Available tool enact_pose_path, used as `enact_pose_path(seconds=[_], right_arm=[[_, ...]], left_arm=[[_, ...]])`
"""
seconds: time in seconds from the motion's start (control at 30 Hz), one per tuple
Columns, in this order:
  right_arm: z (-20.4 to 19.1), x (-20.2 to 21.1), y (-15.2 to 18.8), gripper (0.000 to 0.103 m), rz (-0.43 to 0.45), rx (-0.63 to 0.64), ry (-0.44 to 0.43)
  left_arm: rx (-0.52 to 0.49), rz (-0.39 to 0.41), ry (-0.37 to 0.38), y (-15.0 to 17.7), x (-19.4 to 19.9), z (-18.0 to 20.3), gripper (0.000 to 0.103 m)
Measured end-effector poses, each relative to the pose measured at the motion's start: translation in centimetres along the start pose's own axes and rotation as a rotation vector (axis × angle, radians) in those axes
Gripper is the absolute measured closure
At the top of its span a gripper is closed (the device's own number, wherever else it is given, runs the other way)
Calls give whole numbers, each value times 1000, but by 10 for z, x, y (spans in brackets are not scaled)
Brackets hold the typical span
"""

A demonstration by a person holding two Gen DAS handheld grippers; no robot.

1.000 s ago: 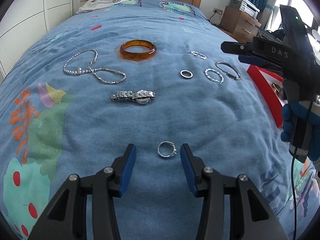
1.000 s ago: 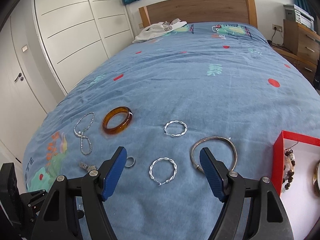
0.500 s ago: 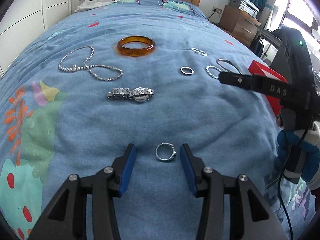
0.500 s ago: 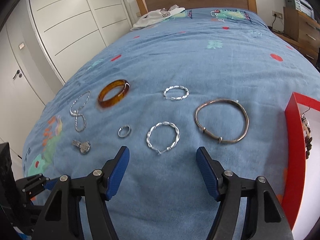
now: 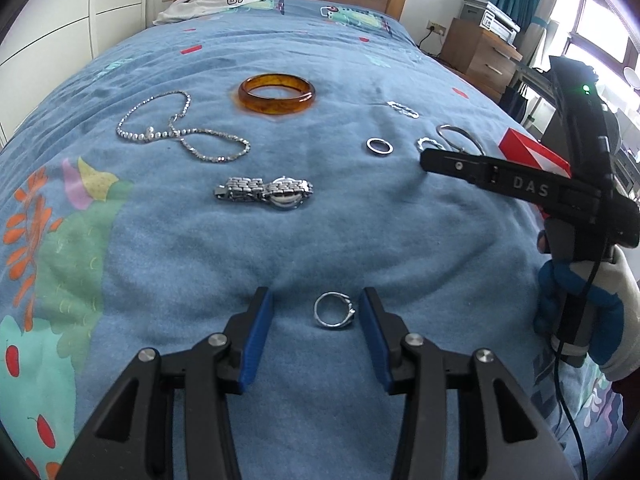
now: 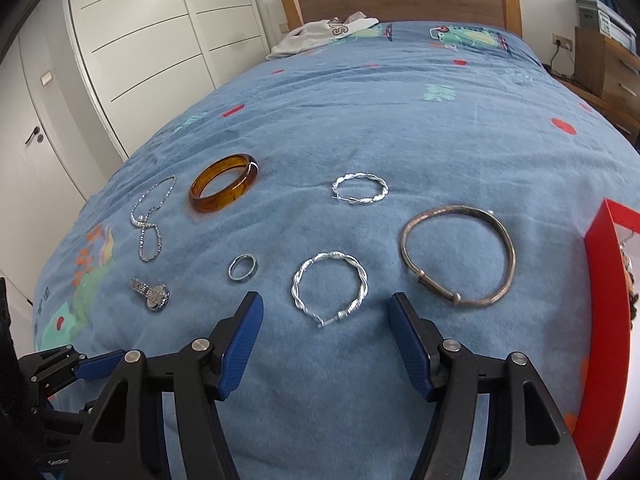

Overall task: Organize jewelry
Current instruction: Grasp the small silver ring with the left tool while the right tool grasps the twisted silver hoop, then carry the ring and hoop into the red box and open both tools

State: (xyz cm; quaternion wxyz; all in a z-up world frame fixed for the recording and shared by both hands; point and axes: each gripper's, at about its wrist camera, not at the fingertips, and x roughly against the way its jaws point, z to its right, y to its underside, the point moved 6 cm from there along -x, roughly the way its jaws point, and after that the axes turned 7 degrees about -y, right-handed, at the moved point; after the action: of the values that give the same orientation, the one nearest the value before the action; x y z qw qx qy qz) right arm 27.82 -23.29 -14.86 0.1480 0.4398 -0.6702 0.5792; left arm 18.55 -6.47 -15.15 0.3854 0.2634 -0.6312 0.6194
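Meanwhile, both claws hung over jewelry on the bed.
Left claw [image 5: 316,334] was narrowing around a ring [image 5: 334,315], not touching it; right claw [image 6: 325,342] was narrowing just short of a twisted hoop [image 6: 330,288].

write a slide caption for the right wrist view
Right gripper closing around twisted silver hoop earring on blue bedspread.

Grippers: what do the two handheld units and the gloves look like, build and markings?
Both are black plastic with silver pivot bolts and ribbed blue finger pads. In the left wrist view, the left gripper frames the bottom; the right gripper carries white "DAS" lettering, a green LED and a trailing black cable. The hand holding it wears a white-and-blue glove.
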Motion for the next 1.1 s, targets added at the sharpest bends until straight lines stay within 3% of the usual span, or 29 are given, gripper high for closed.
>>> enact_pose_path(seconds=[0.27,0.37,0.8,1.1], right_arm=[[4,-6,-3,53,10,17,2],[5,-7,-4,62,15,17,0],[-1,6,0,63,44,25,-9],[-12,36,21,63,36,20,-20]], left_arm=[[24,12,-15,-2,-3,-7,84],[31,13,-12,-3,-3,-9,84],[56,26,3,-5,4,-12,85],[52,37,-2,-3,20,-9,85]])
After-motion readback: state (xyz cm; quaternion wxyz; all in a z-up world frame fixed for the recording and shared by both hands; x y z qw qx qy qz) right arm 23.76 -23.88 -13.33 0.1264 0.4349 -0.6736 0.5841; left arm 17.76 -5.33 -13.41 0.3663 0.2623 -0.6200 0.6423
